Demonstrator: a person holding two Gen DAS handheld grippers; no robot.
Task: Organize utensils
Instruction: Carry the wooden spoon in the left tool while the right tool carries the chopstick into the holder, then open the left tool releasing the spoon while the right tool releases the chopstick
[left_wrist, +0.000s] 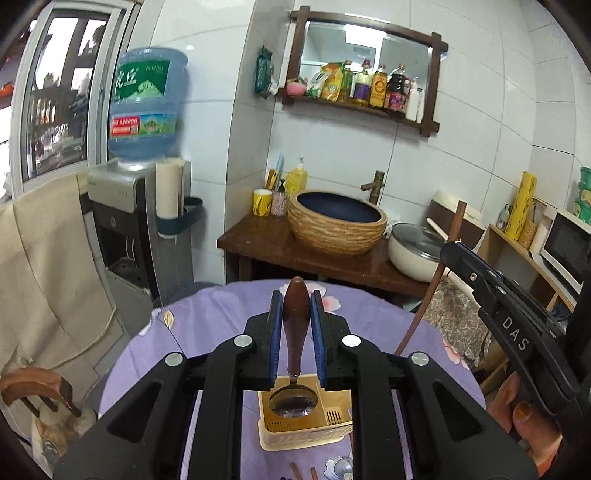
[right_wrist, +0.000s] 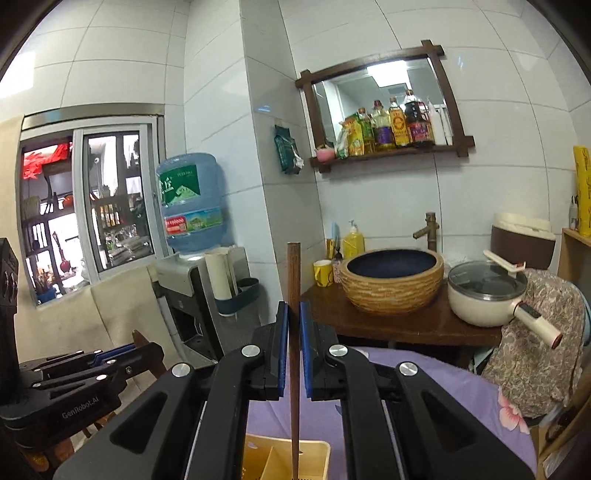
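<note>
Nearest to us, the left gripper is clenched on a spoon, its brown handle pinched between the blue pads and its steel bowl hanging down over the cream utensil holder. The right gripper grips a dark chopstick the same way, upright, its lower tip reaching down at the holder's rim; whether it is already inside a compartment we cannot quite tell, since the frame cuts off there.

To do this step well, we would keep each piece vertical and centre it over its own slot. Then we would lower it until the tip is well inside and only then let go, so nothing tips out or catches the divider. With both tools over one small holder, we would drop one at a time to keep the jaws from knocking.

The holder stands on the purple flowered tablecloth. More sticks lie just before it, probably still to sort. Beyond the table edge stand the woven basin and a lidded pot, well clear of our work. A water dispenser stands further left.
</note>
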